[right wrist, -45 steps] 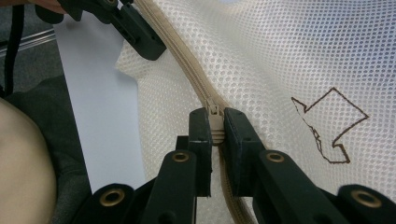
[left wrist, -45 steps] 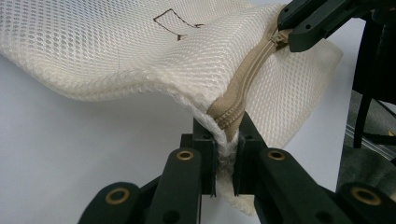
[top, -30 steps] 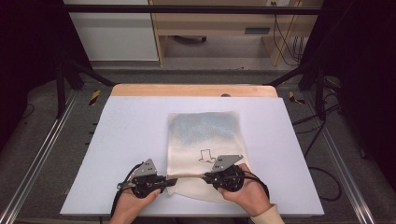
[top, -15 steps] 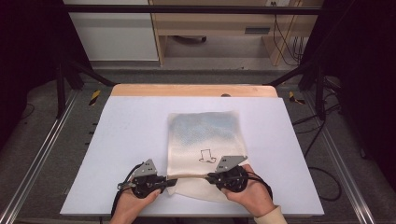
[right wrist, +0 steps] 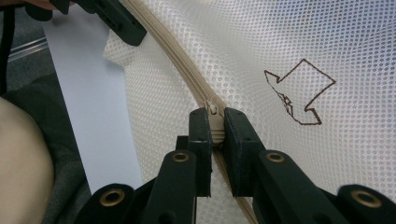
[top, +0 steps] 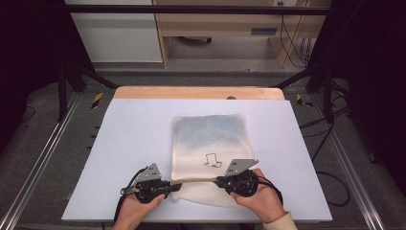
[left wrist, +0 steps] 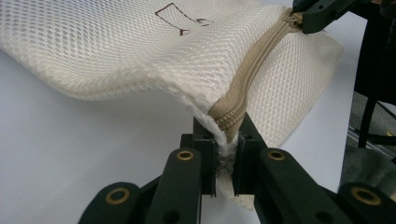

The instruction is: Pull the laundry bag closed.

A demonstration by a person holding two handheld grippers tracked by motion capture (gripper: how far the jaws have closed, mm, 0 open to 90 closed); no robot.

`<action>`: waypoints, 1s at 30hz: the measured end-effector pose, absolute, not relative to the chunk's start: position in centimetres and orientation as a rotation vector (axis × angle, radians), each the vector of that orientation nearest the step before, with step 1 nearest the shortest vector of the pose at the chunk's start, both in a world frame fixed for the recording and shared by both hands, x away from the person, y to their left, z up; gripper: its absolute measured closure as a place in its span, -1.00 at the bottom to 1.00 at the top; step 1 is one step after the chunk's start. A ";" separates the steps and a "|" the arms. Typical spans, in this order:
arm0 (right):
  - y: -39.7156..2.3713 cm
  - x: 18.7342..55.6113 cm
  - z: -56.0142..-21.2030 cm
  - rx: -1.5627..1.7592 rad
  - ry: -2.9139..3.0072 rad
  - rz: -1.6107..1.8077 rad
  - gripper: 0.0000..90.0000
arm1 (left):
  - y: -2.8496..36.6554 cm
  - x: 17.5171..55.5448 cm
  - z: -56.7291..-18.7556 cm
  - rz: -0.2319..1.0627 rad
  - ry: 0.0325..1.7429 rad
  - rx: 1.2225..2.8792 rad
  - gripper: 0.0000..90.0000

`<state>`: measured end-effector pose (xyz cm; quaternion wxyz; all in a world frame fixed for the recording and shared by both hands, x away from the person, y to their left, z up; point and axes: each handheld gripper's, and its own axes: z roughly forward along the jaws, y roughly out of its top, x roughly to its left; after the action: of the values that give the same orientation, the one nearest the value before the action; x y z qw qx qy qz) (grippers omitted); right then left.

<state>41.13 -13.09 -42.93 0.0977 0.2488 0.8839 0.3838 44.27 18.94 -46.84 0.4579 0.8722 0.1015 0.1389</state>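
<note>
The high camera looks forward and down on the table [top: 119, 143]; both gripper cameras look closely along their jaws, sharing the mesh bag [top: 208, 139] zipper [left wrist: 252, 70].

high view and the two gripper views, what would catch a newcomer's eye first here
First the cream mesh bag lying on the white table, near its front edge, with a small brown outline drawing on it. Next, both grippers pinch the bag's tan zipper: the left gripper is shut on the zipper's end at the bag's corner, and the right gripper is shut on the zipper pull farther along.
</note>
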 end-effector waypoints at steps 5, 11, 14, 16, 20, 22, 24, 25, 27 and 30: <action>-13.2 41.0 -42.9 0.735 2.611 1.136 0.83 | 18.9 44.2 -46.8 0.344 0.244 2.148 0.83; -13.5 41.0 -42.9 0.748 2.606 1.131 0.83 | 18.9 44.3 -46.8 0.345 0.246 2.149 0.83; -13.8 40.9 -42.9 0.752 2.605 1.132 0.83 | 18.9 44.3 -46.7 0.349 0.241 2.151 0.83; -13.9 40.9 -42.9 0.759 2.599 1.124 0.83 | 18.9 44.3 -46.7 0.350 0.242 2.152 0.83; -14.3 40.7 -42.9 0.766 2.593 1.122 0.83 | 19.0 44.2 -46.6 0.353 0.246 2.149 0.83; -14.4 40.7 -42.9 0.770 2.590 1.125 0.83 | 18.9 44.2 -46.6 0.355 0.246 2.152 0.83; -14.5 40.7 -43.0 0.769 2.595 1.125 0.83 | 18.9 44.2 -46.6 0.354 0.245 2.151 0.83; -14.5 40.6 -43.0 0.769 2.593 1.127 0.83 | 18.9 44.2 -46.6 0.356 0.243 2.153 0.83; -14.6 40.6 -43.0 0.770 2.590 1.117 0.83 | 19.0 44.2 -46.6 0.356 0.242 2.152 0.83; -14.9 40.5 -43.0 0.778 2.587 1.116 0.83 | 19.0 44.2 -46.5 0.357 0.248 2.149 0.83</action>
<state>40.50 -14.88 -42.96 0.1093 0.2647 0.8798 0.3794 44.25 18.99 -46.50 0.4569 0.8719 0.1005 0.1447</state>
